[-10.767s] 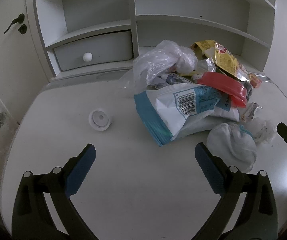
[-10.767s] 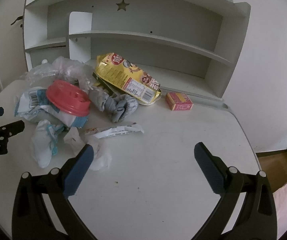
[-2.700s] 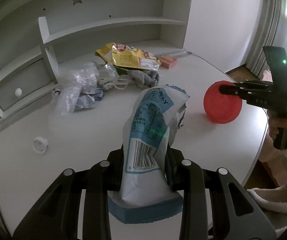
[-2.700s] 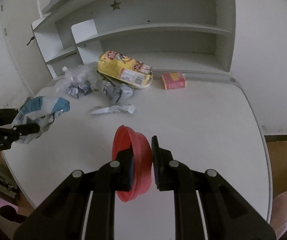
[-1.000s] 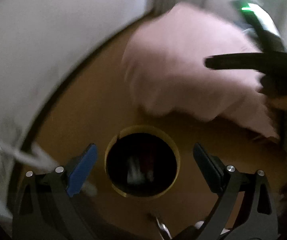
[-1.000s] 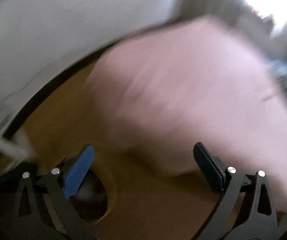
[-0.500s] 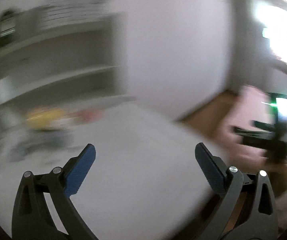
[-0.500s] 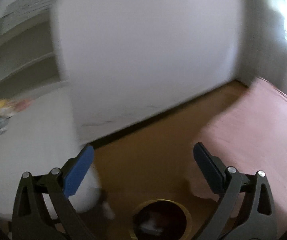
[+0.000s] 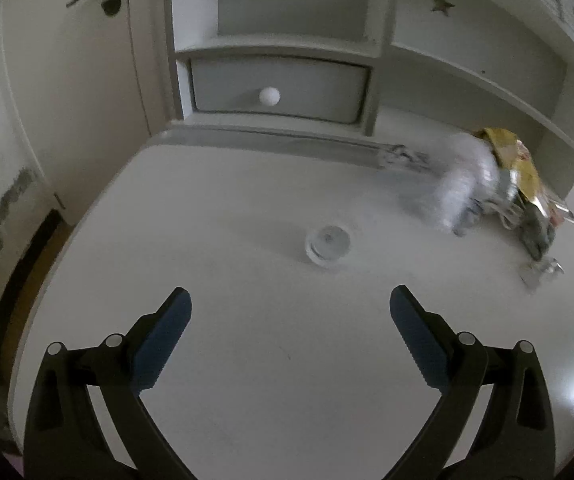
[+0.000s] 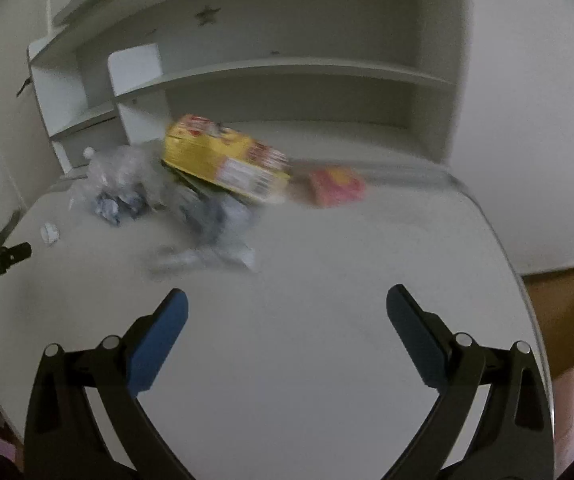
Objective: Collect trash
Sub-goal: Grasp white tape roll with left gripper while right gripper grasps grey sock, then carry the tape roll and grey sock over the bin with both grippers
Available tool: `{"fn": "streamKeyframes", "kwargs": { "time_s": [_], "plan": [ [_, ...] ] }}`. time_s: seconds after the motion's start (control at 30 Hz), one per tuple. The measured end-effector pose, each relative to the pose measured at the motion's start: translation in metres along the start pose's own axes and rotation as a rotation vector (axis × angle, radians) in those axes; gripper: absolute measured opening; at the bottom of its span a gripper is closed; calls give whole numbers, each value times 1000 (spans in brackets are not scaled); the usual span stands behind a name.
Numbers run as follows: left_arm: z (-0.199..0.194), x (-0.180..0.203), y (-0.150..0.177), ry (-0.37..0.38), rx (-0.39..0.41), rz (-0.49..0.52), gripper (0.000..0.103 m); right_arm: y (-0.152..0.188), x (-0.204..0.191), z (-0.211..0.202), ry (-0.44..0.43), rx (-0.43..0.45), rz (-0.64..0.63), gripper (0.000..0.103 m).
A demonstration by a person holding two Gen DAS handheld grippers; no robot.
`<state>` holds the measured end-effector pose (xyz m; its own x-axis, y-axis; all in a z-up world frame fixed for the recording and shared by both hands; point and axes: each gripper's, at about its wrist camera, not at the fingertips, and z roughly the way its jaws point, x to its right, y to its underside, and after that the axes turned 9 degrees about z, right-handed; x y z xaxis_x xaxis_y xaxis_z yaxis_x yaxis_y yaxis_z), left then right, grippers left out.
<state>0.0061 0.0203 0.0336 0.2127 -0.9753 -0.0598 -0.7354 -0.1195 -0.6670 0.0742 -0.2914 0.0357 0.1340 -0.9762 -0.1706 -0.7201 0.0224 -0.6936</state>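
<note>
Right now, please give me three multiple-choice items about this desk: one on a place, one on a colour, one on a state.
1. Where does the small white cap lie?
A. in the drawer
B. on the desk, apart from the trash pile
C. on the shelf

2. What colour is the small box beside the yellow snack bag?
A. green
B. black
C. pink-red

3. What is the left hand-held gripper doing?
A. open, holding nothing
B. shut on the cap
C. shut on the bag

Answers: B, the cap sits alone on the bare desk; C, pink-red with a yellow patch; A, its fingers stand wide apart.
</note>
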Motion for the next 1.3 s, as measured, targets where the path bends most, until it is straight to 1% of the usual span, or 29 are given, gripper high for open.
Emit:
{"fn": "streamKeyframes", "kwargs": {
  "time_s": [0.1, 0.13, 0.2, 0.23, 0.27, 0.3, 0.33, 0.37, 0.4, 0.43, 0.47, 0.5, 0.53, 0.6, 0.77, 0.87, 0.93, 1.0, 1.07, 1.13, 1.2, 1.3],
  "plan": [
    [16, -5, -7, 58, -15, -4, 96, -20, -15, 18, -16, -23, -29, 96],
    [18, -7, -7, 66, -18, -1, 96, -24, -18, 21, -17, -31, -35, 96],
    [29, -4, -11, 88, -29, 25, 96, -36, -29, 46, -11, -59, -42, 96],
    [38, -10, -15, 93, -32, 36, 96, -38, -31, 54, -7, -77, -43, 96],
    [43, -7, -18, 100, -47, 43, 94, -40, -34, 66, 0, -112, -41, 96],
    [46, -8, -20, 103, -49, 43, 90, -42, -35, 72, -3, -131, -34, 96],
    [47, -6, -22, 87, -49, 48, 86, -43, -35, 78, -10, -146, -26, 94],
    [52, -8, -25, 67, -51, 54, 79, -44, -36, 83, -24, -162, -15, 93],
    [54, -8, -25, 54, -53, 62, 73, -46, -37, 86, -31, -165, -12, 86],
    [55, -9, -24, 47, -53, 69, 68, -46, -38, 88, -35, -168, -13, 73],
    [54, -8, -24, 41, -49, 80, 52, -47, -39, 91, -43, -176, -14, 64],
    [52, -8, -24, 46, -42, 84, 30, -47, -40, 92, -49, -171, -16, 53],
    [51, -9, -23, 57, -37, 80, 30, -47, -40, 91, -50, -166, -21, 36],
    [47, -10, -21, 87, -28, 69, 30, -47, -40, 87, -79, -155, -8, 31],
    [32, -6, -19, 128, 4, 73, 30, -50, -36, 52, -84, -74, -5, 30],
    [16, 1, -21, 136, 35, 89, 30, -48, -33, 30, -107, -47, 4, 30],
    [3, 8, -20, 146, 54, 104, 30, -42, -28, 11, -131, -26, 17, 30],
    [-2, 14, -18, 154, 61, 117, 30, -29, -25, 2, -138, -38, 24, 30],
    [-6, 23, -14, 169, 57, 132, 30, -13, -21, 6, -126, -74, 37, 30],
    [-8, 32, -11, 184, 54, 150, 30, -8, -14, 9, -134, -95, 61, 30],
    [-13, 42, -8, 189, 62, 175, 30, 2, -7, 1, -131, -92, 65, 30],
    [-19, 53, -7, 210, 65, 193, 30, 7, -3, -2, -128, -96, 63, 30]
  ]
}}
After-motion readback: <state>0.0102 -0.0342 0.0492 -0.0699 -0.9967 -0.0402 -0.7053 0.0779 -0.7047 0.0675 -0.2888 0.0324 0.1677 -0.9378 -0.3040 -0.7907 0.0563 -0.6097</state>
